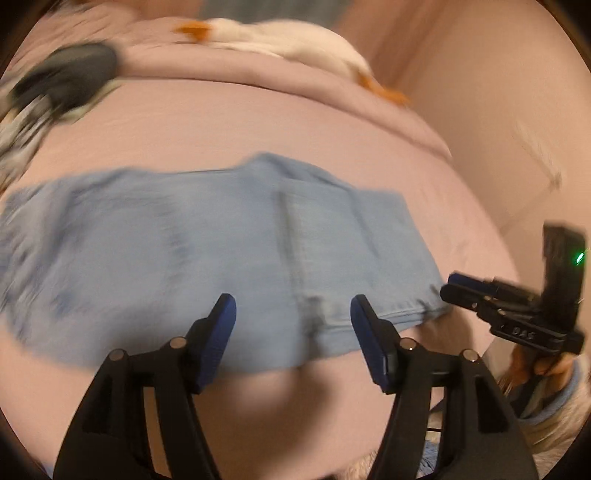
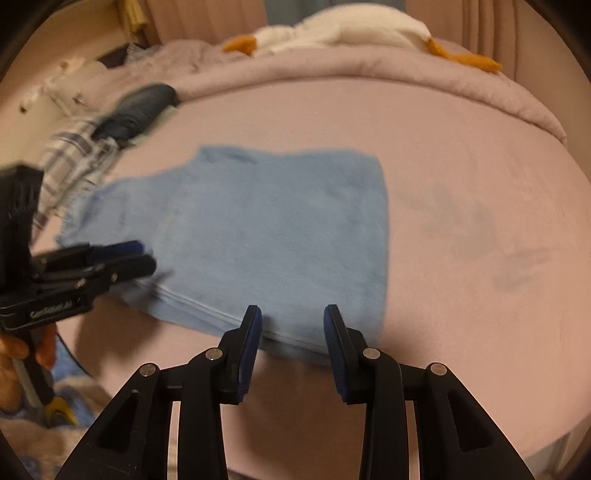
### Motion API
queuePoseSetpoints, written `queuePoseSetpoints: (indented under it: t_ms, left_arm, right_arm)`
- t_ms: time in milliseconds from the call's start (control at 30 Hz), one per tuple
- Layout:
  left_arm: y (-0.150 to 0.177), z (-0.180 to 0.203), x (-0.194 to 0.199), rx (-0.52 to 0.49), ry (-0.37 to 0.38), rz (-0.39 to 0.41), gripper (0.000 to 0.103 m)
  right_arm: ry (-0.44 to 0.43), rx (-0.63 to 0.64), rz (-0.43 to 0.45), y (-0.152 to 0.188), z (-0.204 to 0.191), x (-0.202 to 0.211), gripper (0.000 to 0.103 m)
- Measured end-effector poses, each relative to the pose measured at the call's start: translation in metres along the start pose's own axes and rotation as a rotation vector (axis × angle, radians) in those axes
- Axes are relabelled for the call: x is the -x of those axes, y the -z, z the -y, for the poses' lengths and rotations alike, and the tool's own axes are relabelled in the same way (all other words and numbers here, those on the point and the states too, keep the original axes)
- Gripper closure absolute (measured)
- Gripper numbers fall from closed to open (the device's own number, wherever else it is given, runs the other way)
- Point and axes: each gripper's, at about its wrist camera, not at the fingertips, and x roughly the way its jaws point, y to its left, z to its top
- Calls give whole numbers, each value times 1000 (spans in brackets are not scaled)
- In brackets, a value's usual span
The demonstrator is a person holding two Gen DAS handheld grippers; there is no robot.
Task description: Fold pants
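While both views are motion-blurred, the layout reads clearly enough: a bed w/ a pale pink sheet [image 2: 461,177] fills most of each frame, and the light blue pants [image 2: 266,229] lie folded flat on it, roughly mid-bed, near edge close to the camera side. In the left wrist view the pants [image 1: 207,251] stretch wide across the sheet [image 1: 258,122], a seam running top to bottom through them. Left gripper [image 1: 291,306] hangs over the near hem w/ jaws spread wide, nothing between them. Right gripper [image 2: 292,314] is also parted, narrower gap, tips right above the pants' near edge; can't tell if they touch the cloth. From the left view the right gripper [image 1: 452,286] comes in at the pants' right corner; from the right view the left gripper [image 2: 144,254] sits at the pants' left edge. Far side of the bed: a bunched pink duvet [image 2: 369,66] w/ a white plush goose [image 2: 351,29], orange beak & feet, lying on top. At the left end of the bed a dark bundled item [image 2: 140,107] rests by a plaid cloth [image 2: 70,158]. Pinkish wall or curtain [image 1: 480,74] behind, right of the bed.
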Motion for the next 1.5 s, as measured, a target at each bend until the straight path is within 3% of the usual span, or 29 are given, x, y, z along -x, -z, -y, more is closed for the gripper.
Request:
queuePoseSetpoints:
  t_ms: [200, 267, 400, 800, 933, 1000, 1033, 1133, 1267, 1333, 1500]
  left_arm:
    - [25, -87, 59, 369, -49, 120, 40]
    - [34, -109, 64, 481, -61, 130, 40]
    - [50, -143, 52, 690, -6, 119, 40]
    - [15, -170, 37, 809, 19, 254, 39]
    - [4, -168, 33, 775, -9, 244, 39]
    - [2, -169, 32, 755, -29, 224, 49]
    - [1, -170, 32, 748, -37, 209, 61]
    - [5, -173, 35, 733, -22, 193, 71]
    - [-6, -150, 49, 578, -91, 210, 76]
    - [-14, -137, 55, 498, -113, 230, 77]
    - [-28, -104, 63, 302, -207, 247, 77]
  right_arm:
    - [-71, 27, 29, -14, -22, -14, 62]
    - [-100, 41, 28, -17, -36, -20, 62]
    - [-146, 67, 28, -20, -53, -23, 62]
    - [-189, 99, 29, -30, -73, -28, 62]
    - [-205, 89, 21, -37, -75, -36, 62]
    - [-206, 85, 6, -43, -78, -46, 62]
    - [-205, 82, 0, -45, -79, -50, 62]
    - [-214, 96, -13, -56, -90, -64, 62]
    - [-197, 150, -13, -75, -112, -83, 62]
    - [-181, 156, -21, -86, -117, -94, 70]
    - [-118, 130, -125, -96, -120, -144, 79]
